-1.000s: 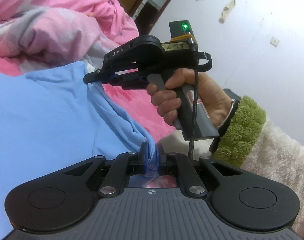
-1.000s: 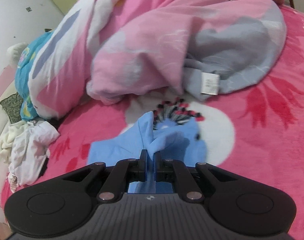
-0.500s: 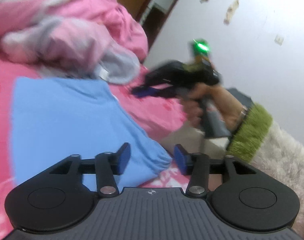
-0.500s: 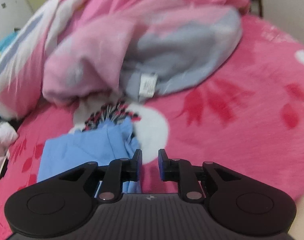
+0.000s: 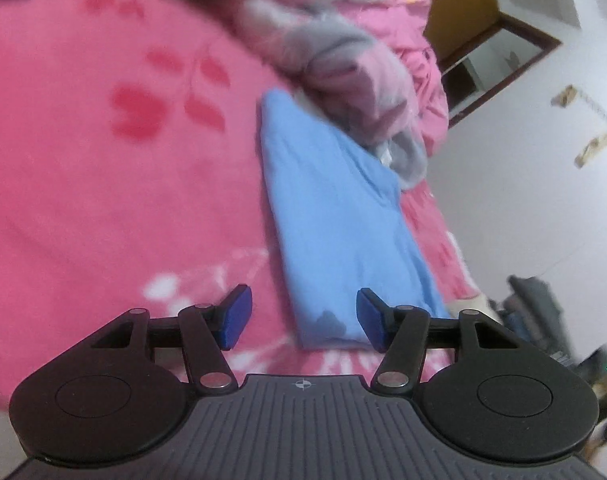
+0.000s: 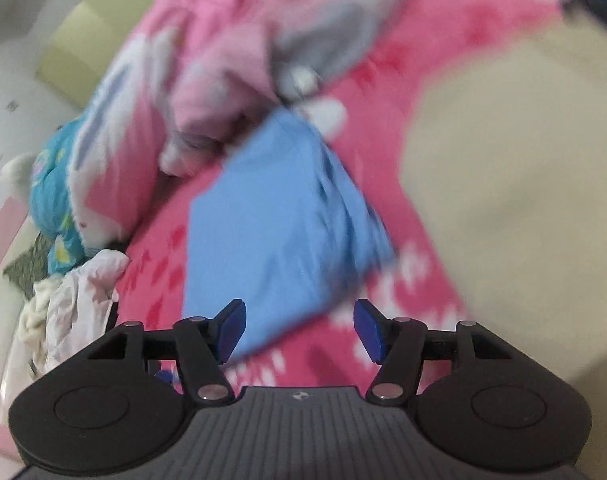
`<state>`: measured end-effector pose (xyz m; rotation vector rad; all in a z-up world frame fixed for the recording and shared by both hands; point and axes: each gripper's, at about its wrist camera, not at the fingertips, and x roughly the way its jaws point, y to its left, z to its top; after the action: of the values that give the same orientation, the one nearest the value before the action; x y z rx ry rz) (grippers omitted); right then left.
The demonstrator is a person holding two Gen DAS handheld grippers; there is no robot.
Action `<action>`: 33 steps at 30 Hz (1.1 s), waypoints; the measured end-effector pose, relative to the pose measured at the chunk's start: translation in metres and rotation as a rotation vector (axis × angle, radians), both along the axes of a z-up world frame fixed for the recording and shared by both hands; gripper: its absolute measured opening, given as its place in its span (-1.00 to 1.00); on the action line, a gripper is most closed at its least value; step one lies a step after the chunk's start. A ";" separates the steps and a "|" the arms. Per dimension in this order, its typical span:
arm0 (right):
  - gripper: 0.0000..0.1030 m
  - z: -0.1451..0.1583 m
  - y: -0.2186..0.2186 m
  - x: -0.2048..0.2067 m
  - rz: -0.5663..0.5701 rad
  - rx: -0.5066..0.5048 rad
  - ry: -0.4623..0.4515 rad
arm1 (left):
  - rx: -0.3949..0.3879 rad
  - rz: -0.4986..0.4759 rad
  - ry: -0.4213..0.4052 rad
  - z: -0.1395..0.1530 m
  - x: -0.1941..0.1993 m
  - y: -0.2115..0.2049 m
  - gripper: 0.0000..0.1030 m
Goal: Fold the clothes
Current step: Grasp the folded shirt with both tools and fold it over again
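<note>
Lying folded on the pink blanket [image 5: 103, 200], blue shirt [image 5: 335, 220] is resting free; left tongs [image 5: 303, 322] and right tongs [image 6: 299, 330] are just opening wide, nothing gripped.

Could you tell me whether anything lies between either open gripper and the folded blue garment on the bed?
Nothing visible does. The blue garment lies just beyond the open left gripper and right gripper, whose jaws have just been opening, empty.

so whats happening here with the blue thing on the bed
A person with a handheld gripper in each hand is folding clothes on a pink blanket. The blue garment lies folded flat beside a heap of pink and grey bedding. Both the left gripper and the right gripper have just opened their jaws, and neither holds the cloth.
</note>
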<state>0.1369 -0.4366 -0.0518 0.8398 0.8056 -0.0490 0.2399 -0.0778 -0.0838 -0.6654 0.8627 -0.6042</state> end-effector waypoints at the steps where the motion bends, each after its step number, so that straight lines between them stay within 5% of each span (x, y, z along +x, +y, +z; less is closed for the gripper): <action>1: 0.23 -0.010 0.000 0.002 -0.030 0.027 0.018 | -0.028 0.001 0.013 -0.004 0.004 -0.002 0.09; 8: 0.25 -0.033 -0.009 0.036 -0.206 0.120 -0.082 | -0.092 -0.054 0.031 -0.015 0.025 -0.025 -0.45; 9: 0.07 -0.036 -0.008 0.041 -0.212 0.102 -0.094 | -0.098 -0.057 0.041 -0.018 0.027 -0.028 -0.80; 10: -0.39 -0.039 -0.007 0.045 -0.227 0.084 -0.096 | -0.106 -0.049 0.059 -0.022 0.029 -0.028 -0.88; 11: -0.64 -0.041 -0.006 0.048 -0.243 0.066 -0.097 | -0.130 -0.035 0.075 -0.024 0.030 -0.025 -0.89; 13: -0.82 -0.045 -0.005 0.047 -0.268 0.105 -0.101 | -0.166 -0.003 0.071 -0.019 0.023 -0.014 -0.92; 21: -0.84 -0.002 0.039 -0.020 -0.163 0.161 -0.161 | -0.200 -0.023 -0.011 0.033 -0.040 0.062 -0.92; 26: -0.83 0.002 0.084 -0.101 -0.068 0.201 -0.126 | -0.101 -0.058 -0.016 0.035 -0.119 0.111 -0.92; 30: -0.60 -0.012 0.107 -0.139 0.018 0.095 -0.056 | 0.132 -0.066 -0.050 0.014 -0.155 0.120 -0.83; 32: -0.53 -0.014 0.101 -0.153 0.013 0.069 -0.044 | 0.125 -0.039 -0.074 0.015 -0.163 0.125 -0.71; 33: -0.34 -0.010 0.094 -0.163 -0.002 0.090 -0.055 | 0.121 -0.020 -0.092 0.019 -0.167 0.128 -0.54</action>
<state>-0.0256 -0.3428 -0.0615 0.9229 0.7593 0.0086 0.0734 0.0497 -0.0651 -0.5157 0.8146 -0.5914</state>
